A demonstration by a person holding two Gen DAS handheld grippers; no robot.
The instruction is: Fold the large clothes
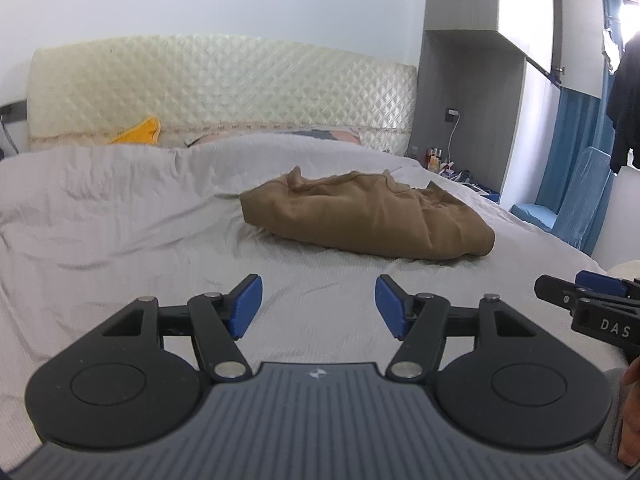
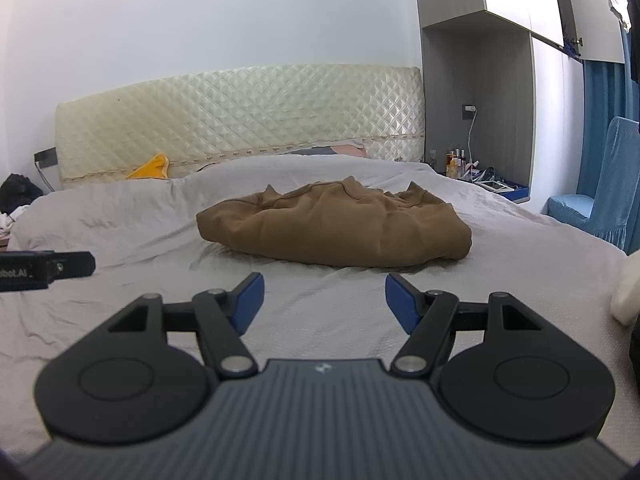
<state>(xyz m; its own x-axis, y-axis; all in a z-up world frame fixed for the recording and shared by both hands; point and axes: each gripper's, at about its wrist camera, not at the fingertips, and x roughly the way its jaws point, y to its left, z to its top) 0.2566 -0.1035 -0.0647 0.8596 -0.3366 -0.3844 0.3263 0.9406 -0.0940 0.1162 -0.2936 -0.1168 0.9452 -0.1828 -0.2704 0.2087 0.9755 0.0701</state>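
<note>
A brown garment (image 1: 368,216) lies crumpled in a loose heap on the grey bedsheet (image 1: 120,220), ahead of both grippers; the right wrist view shows the same garment (image 2: 336,228) straight in front. My left gripper (image 1: 319,304) hovers over the sheet short of the heap, open, nothing between its blue pads. My right gripper (image 2: 324,302) is likewise open and empty, a little way before the garment's near edge. Each gripper's tip shows at the edge of the other's view, the right gripper (image 1: 580,292) and the left gripper (image 2: 60,266).
A quilted cream headboard (image 1: 220,88) stands behind the bed, with a yellow item (image 1: 140,132) and pillows at its foot. A grey wardrobe (image 1: 472,80), a bedside stand with bottles (image 2: 458,162), a blue-covered chair (image 2: 600,200) and blue curtains are to the right. A hand (image 1: 632,400) shows at the right edge.
</note>
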